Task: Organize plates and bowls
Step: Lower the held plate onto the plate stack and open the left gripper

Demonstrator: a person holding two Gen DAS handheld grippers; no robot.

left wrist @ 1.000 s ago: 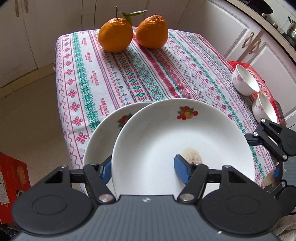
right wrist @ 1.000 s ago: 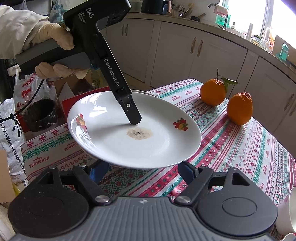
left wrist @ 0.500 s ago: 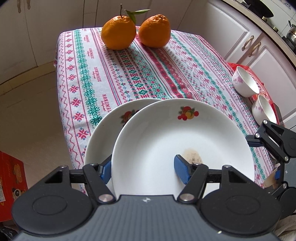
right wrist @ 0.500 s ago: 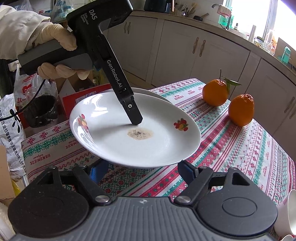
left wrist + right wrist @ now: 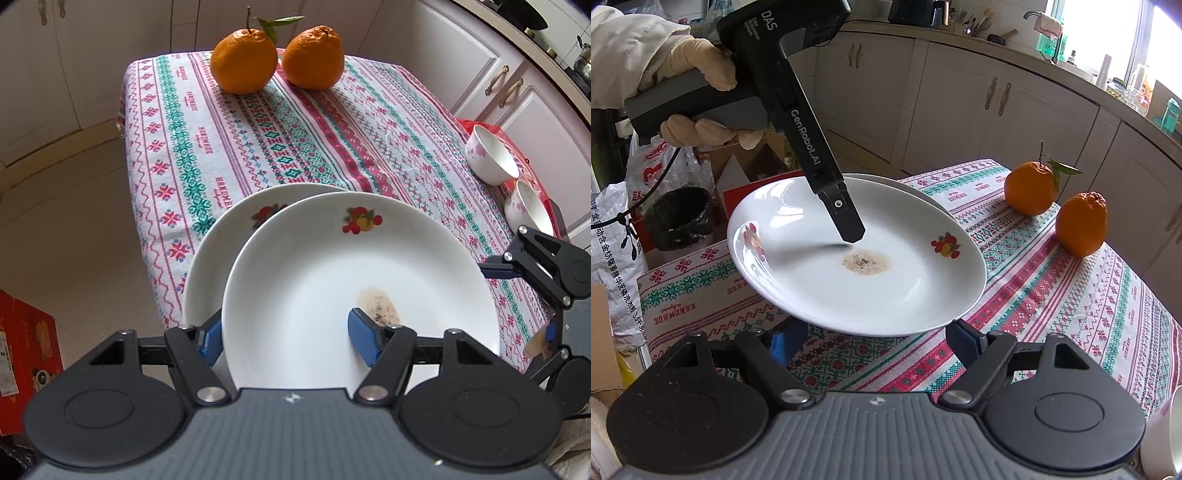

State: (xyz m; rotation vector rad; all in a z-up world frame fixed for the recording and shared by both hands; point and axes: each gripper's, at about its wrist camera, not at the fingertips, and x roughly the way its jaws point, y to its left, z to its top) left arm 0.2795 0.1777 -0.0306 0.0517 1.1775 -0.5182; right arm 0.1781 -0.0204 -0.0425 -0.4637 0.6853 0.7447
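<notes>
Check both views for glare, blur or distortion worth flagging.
Left wrist view: sharp, strong fisheye bending of the tablecloth edges, dark vignette in the corners. Right wrist view: window overexposed at top right, soft shadow under the left claw on the upper plate.

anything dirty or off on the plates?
Yes. The upper white fruit-print plate, clamped at its rim by the left gripper, has a brownish speckled residue patch mid-dish, above a matching plate.

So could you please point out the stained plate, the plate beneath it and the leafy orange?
stained plate (image 5: 332,266): left wrist view, clean inner surface.
plate beneath (image 5: 210,258): left wrist view, exposed left rim.
leafy orange (image 5: 1030,188): right wrist view, middle of its peel.
</notes>
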